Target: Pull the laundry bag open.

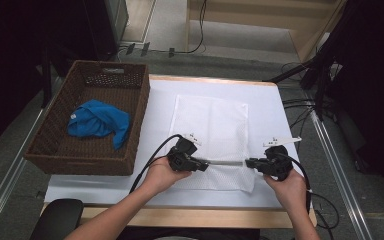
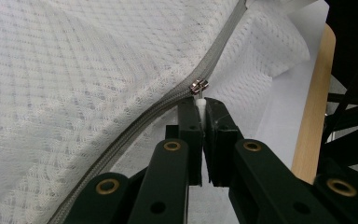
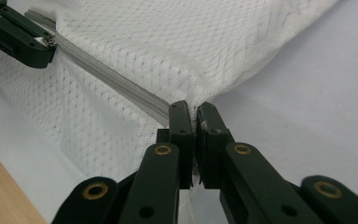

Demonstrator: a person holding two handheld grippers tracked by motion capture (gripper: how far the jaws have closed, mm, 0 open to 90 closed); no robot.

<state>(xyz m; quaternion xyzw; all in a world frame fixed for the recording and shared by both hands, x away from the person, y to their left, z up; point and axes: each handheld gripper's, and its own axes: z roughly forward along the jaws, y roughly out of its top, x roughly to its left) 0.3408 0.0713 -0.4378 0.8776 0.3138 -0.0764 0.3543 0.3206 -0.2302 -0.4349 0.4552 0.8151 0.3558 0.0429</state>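
White mesh laundry bag (image 1: 211,134) flat on white table cover (image 1: 267,107), right of brown wicker basket (image 1: 130,130) holding blue cloth (image 1: 99,121). Left gripper (image 1: 206,165) jaws pinched shut on zipper pull (image 2: 199,87) at grey zipper (image 1: 227,162). Right gripper (image 1: 248,162) jaws clamped on bag's edge at zipper end, bag's near right side.

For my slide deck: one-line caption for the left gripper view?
Left gripper shut on the zipper pull of a white mesh bag.

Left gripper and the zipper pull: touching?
Touching. In the left gripper view, the left gripper is shut on the white zipper pull.
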